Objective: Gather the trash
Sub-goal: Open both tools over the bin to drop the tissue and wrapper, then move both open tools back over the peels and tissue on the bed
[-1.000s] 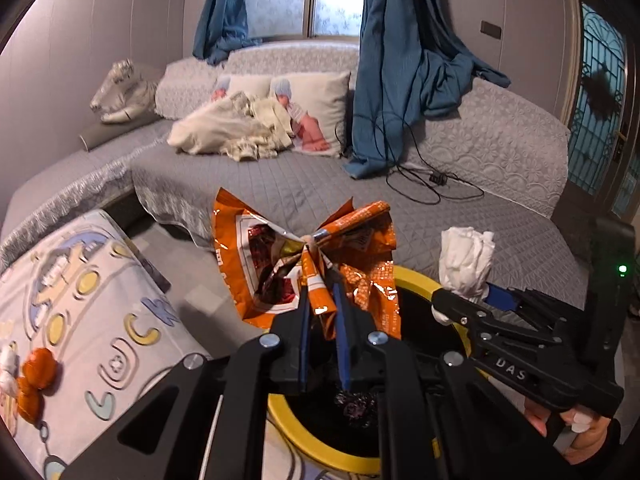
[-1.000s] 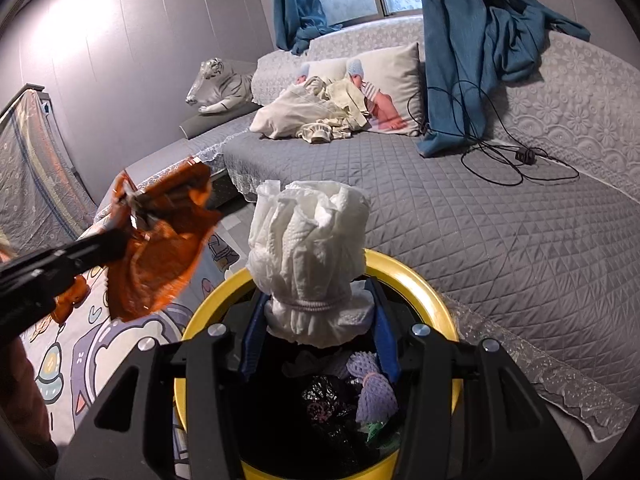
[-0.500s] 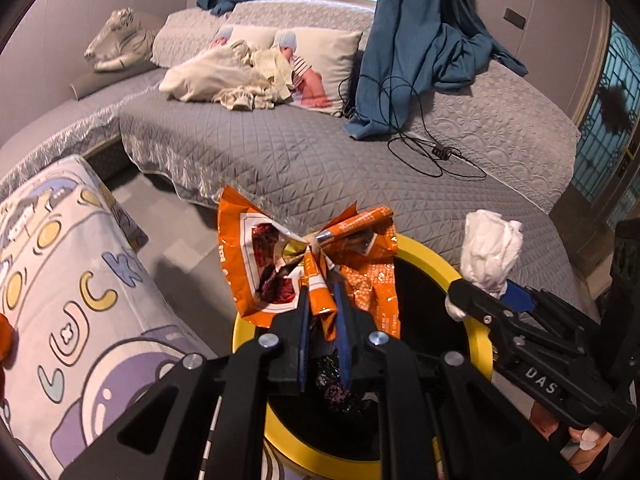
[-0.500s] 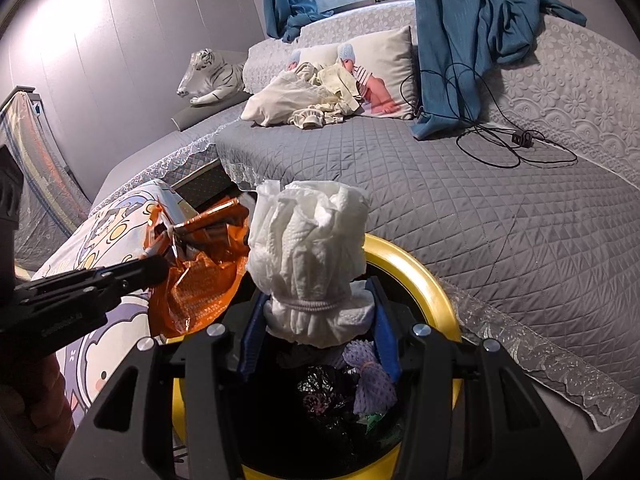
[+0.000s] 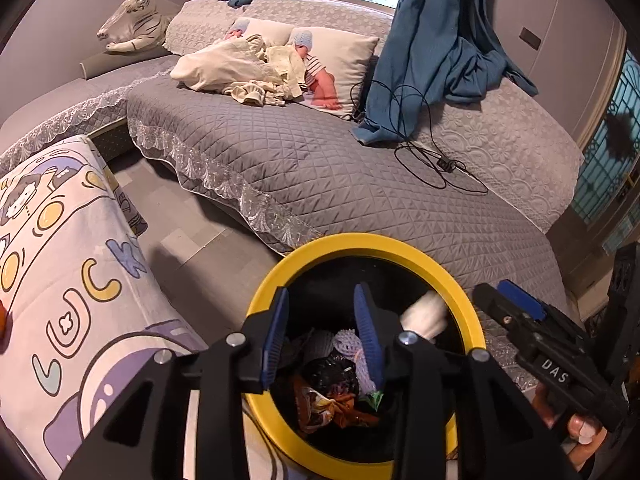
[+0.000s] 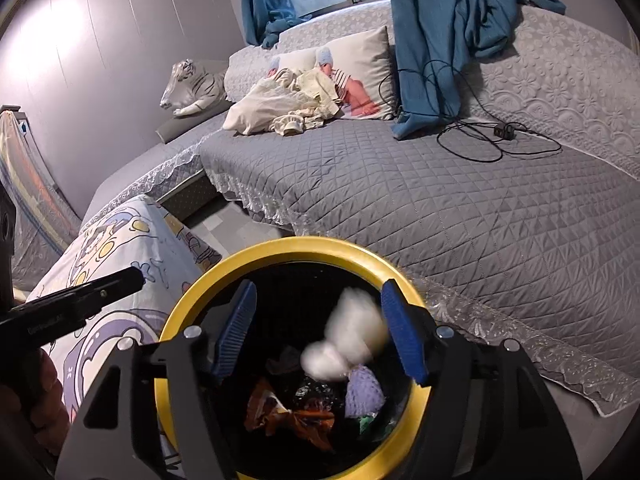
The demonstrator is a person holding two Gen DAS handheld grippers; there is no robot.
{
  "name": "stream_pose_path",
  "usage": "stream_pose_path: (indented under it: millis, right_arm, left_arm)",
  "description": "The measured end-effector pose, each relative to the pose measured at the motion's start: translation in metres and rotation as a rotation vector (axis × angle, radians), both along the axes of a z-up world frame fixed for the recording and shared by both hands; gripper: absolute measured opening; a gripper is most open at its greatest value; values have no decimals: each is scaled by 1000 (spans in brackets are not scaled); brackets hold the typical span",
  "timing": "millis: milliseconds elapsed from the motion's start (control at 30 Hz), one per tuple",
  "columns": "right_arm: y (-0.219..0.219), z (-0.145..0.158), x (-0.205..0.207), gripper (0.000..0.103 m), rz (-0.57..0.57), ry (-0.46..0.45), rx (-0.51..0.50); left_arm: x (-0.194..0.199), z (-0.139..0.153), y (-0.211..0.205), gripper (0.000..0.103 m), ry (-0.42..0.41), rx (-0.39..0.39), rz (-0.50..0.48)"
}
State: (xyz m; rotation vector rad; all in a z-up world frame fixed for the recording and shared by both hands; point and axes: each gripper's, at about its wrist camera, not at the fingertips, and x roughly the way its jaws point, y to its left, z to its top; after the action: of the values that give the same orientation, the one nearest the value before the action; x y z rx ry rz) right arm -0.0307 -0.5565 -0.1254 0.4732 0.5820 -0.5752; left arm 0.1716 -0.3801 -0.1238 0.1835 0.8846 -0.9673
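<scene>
A yellow-rimmed black trash bin (image 5: 276,292) (image 6: 188,296) stands on the floor right below both grippers. My left gripper (image 5: 320,332) is open and empty over the bin. The orange snack wrapper (image 5: 324,404) (image 6: 288,412) lies inside the bin among other trash. My right gripper (image 6: 320,332) is open over the bin. The white crumpled tissue (image 6: 348,340) is a blur, falling between its fingers into the bin; it also shows in the left wrist view (image 5: 424,314). The right gripper shows at the right of the left wrist view (image 5: 508,304).
A grey quilted sofa (image 5: 320,168) (image 6: 440,208) curves behind the bin, with pillows, a blue curtain (image 5: 432,52) and a black cable (image 5: 432,160) on it. A cartoon-print blanket (image 5: 60,272) (image 6: 116,248) lies to the left. A plush white tiger (image 5: 132,20) sits far left.
Both grippers have opened. The orange wrapper has dropped from the left gripper into the bin, and the white tissue has left the right gripper and is falling in.
</scene>
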Motion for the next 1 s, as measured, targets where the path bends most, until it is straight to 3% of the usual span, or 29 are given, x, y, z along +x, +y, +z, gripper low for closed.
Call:
stream_pose_path:
  millis: [300, 367, 500, 667, 1000]
  right_arm:
    - [9, 10, 2, 62, 35, -14, -11]
    - [15, 14, 7, 64, 52, -17, -20]
    - [29, 21, 20, 67, 98, -27, -23]
    - [56, 34, 43, 75, 179, -32, -59]
    - [130, 54, 99, 86, 375, -35, -108]
  left_arm:
    - [16, 10, 23, 33, -31, -6, 49]
    - [24, 12, 33, 45, -38, -7, 77]
    - [41, 21, 58, 52, -67, -8, 129]
    - [66, 33, 96, 70, -108, -8, 218]
    - [125, 43, 197, 79, -169, 50, 408]
